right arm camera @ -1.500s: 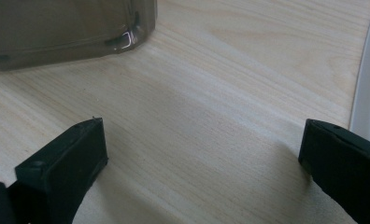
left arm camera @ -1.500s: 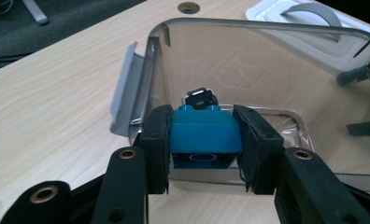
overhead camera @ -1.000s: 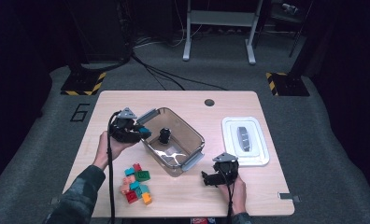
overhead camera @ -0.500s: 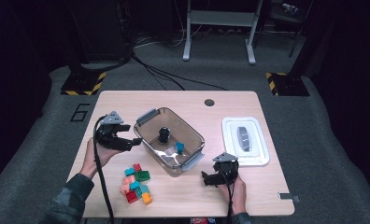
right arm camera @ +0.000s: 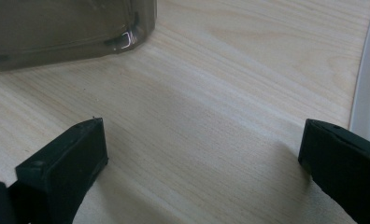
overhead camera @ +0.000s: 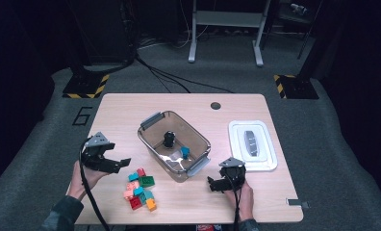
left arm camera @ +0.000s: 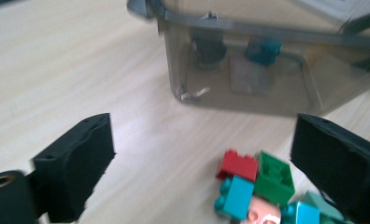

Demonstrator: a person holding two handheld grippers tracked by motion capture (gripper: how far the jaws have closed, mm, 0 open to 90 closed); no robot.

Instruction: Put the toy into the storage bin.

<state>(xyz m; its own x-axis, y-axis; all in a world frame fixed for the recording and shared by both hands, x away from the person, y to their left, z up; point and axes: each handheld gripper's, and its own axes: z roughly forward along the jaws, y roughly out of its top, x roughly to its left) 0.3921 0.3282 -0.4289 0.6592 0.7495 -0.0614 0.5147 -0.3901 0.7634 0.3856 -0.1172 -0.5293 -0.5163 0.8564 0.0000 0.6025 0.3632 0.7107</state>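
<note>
Left gripper (overhead camera: 112, 164) jaws wide, empty, just left of the brick pile (overhead camera: 140, 188); bin (overhead camera: 174, 144) sits right and far of it. Drop on the red brick (left arm camera: 238, 165) at the pile's edge, close square across its sides. Right gripper (overhead camera: 216, 184) open, idle near the bin's near right corner.

Bricks (overhead camera: 140, 189) left of bin (overhead camera: 175, 144); lid (overhead camera: 252, 145) right, seemingly apart.

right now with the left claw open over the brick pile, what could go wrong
1. The bricks lie packed together, touching, so the open left claw may close on two at once or knock neighbours aside.
2. The red brick and green brick sit close to the bin wall; a wide approach might bump the bin.
3. The pile sits near the table front edge, so a nudged brick could slide off.
</note>
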